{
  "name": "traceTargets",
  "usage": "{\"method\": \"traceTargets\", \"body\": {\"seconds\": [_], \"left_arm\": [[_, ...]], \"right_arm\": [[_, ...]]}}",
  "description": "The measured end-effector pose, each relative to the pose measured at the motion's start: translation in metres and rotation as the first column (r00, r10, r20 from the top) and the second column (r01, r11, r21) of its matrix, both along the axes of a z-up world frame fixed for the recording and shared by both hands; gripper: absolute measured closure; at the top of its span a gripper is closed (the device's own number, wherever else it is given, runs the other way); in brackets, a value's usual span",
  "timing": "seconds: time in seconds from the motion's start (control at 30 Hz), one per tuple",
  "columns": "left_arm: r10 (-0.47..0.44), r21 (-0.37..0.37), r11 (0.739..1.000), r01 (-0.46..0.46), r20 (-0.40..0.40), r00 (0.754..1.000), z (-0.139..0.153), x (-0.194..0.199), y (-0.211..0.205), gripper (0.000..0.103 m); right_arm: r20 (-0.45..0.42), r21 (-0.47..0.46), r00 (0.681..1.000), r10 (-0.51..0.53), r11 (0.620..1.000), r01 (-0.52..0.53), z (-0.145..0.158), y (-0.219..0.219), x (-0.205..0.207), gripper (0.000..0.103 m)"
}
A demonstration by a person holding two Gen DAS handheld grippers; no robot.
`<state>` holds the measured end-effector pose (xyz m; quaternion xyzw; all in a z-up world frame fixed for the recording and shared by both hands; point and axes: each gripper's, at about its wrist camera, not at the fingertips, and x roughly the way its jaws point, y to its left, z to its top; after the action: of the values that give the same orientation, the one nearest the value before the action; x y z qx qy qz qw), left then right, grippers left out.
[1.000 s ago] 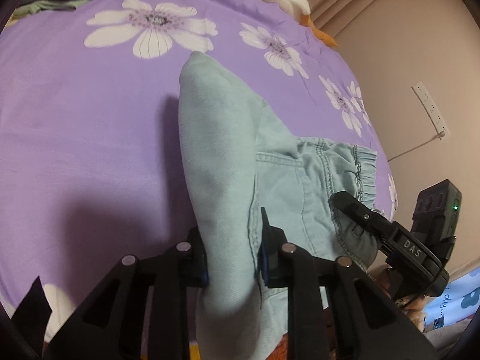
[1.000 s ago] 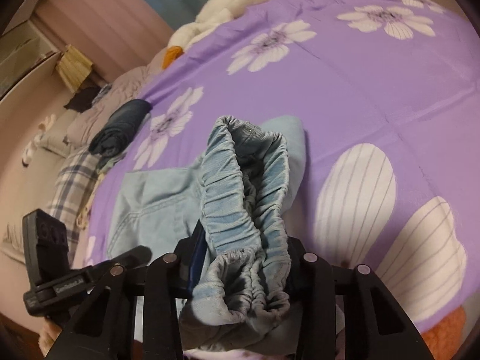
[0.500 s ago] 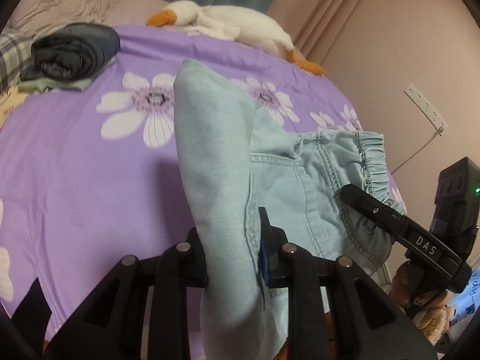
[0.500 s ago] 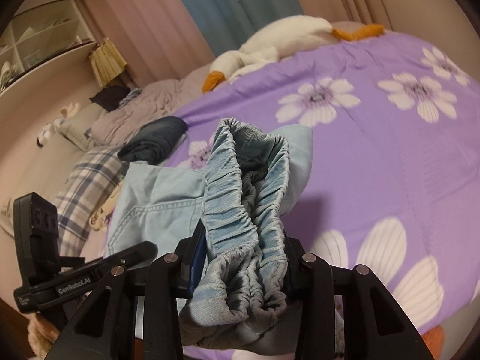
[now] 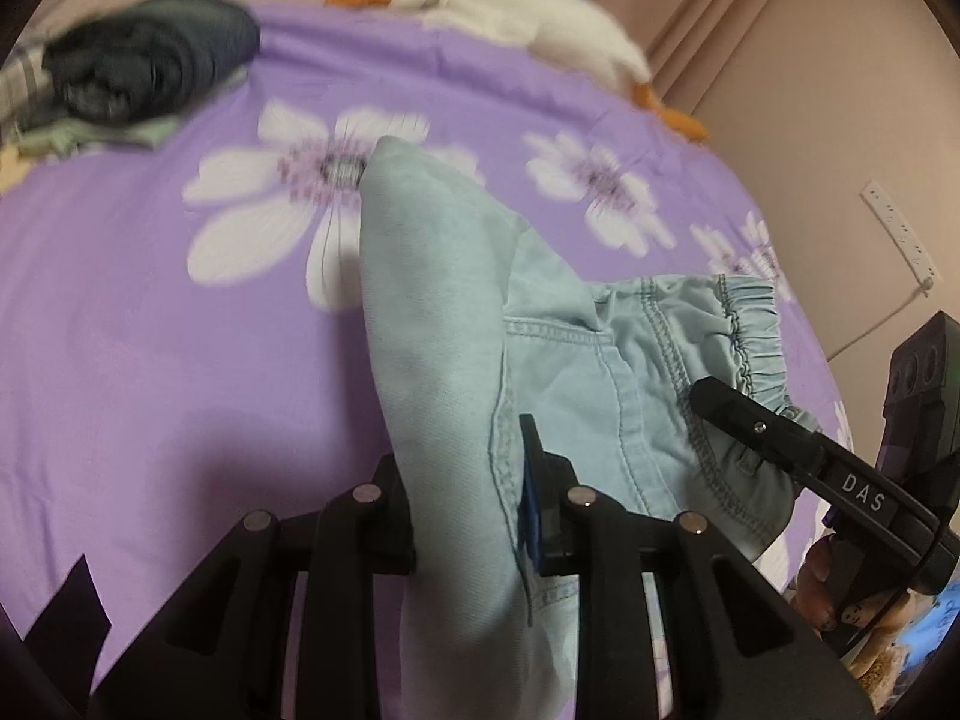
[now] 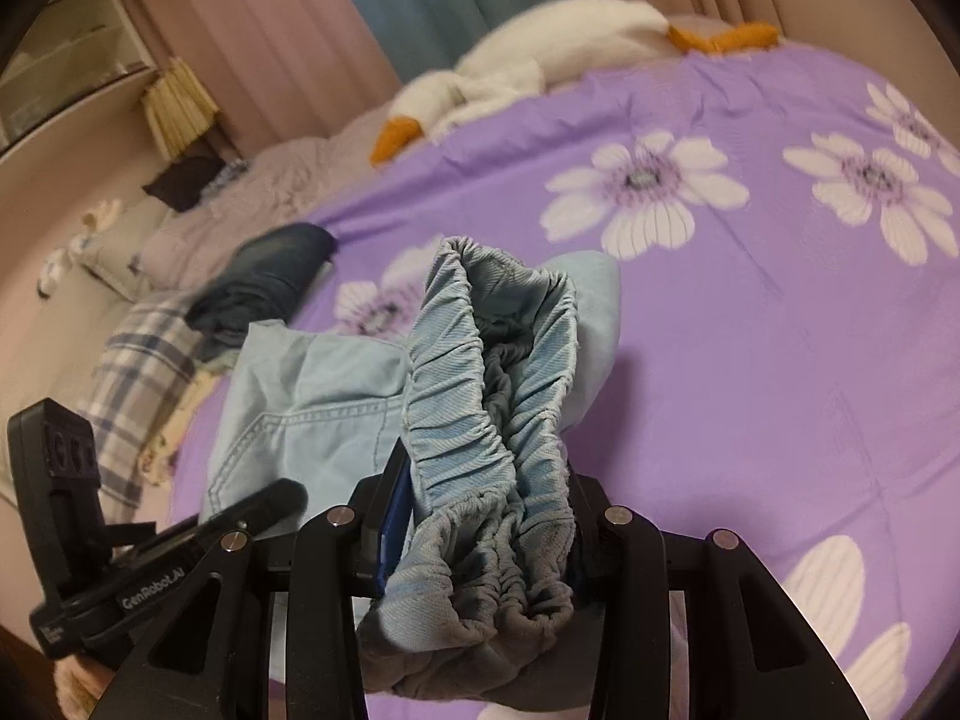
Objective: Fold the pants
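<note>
Both wrist views now tilt back down toward the bedspread [image 5: 150, 330]; left gripper [image 5: 468, 516] pinching the pants [image 5: 432, 324] leg, right gripper [image 6: 486, 534] clamped on their waistband, garment carried mid-fold above the bed's near edge, next needing lowering flat.

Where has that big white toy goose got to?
The goose lies along the far edge of the purple bedspread by the curtains, beyond the pants; in the left view it sits top centre, right of the dark folded clothes.
</note>
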<state>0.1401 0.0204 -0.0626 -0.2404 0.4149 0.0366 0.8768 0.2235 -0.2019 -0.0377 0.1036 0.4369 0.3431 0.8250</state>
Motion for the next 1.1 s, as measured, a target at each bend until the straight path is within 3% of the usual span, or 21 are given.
{"method": "traceTargets", "body": {"seconds": [0.13, 0.33, 0.47, 0.6, 0.67, 0.77, 0.9, 1.1], "left_arm": [[0.021, -0.013, 1.0, -0.021, -0.064, 0.998, -0.026, 0.006, 0.004, 0.073], [0.046, -0.023, 0.999, -0.048, -0.074, 0.996, -0.022, 0.0, 0.007, 0.063], [0.076, 0.016, 0.997, -0.075, -0.07, 0.995, -0.007, -0.013, 0.006, 0.041], [0.096, 0.075, 0.992, -0.098, 0.024, 0.995, 0.025, -0.035, 0.002, 0.011], [0.114, 0.107, 0.987, -0.121, 0.067, 0.991, 0.04, -0.047, -0.002, 0.002], [0.123, 0.097, 0.986, -0.136, 0.126, 0.984, 0.057, -0.063, -0.005, 0.001], [0.103, 0.054, 0.993, -0.109, 0.112, 0.988, 0.059, -0.073, -0.012, 0.001], [0.096, 0.148, 0.984, -0.103, 0.054, 0.994, 0.049, -0.08, -0.029, 0.001]], "right_arm": [[-0.061, -0.064, 0.998, -0.015, 0.998, 0.011, -0.025, 0.008, 0.007, 0.061], [-0.103, -0.061, 0.994, -0.036, 0.998, 0.03, -0.035, 0.001, 0.01, 0.056], [-0.088, -0.107, 0.993, -0.077, 0.992, 0.067, -0.03, -0.004, 0.007, 0.044], [-0.015, -0.134, 0.993, -0.119, 0.984, 0.116, -0.013, -0.014, 0.0, 0.032], [0.013, -0.12, 0.992, -0.125, 0.985, 0.126, -0.004, -0.021, -0.005, 0.024], [0.064, -0.109, 0.987, -0.147, 0.982, 0.153, 0.013, -0.031, -0.015, 0.018], [0.098, -0.071, 0.986, -0.133, 0.988, 0.14, 0.028, -0.039, -0.024, 0.017], [0.171, -0.062, 0.976, -0.131, 0.988, 0.144, 0.043, -0.045, -0.041, 0.012]]}}
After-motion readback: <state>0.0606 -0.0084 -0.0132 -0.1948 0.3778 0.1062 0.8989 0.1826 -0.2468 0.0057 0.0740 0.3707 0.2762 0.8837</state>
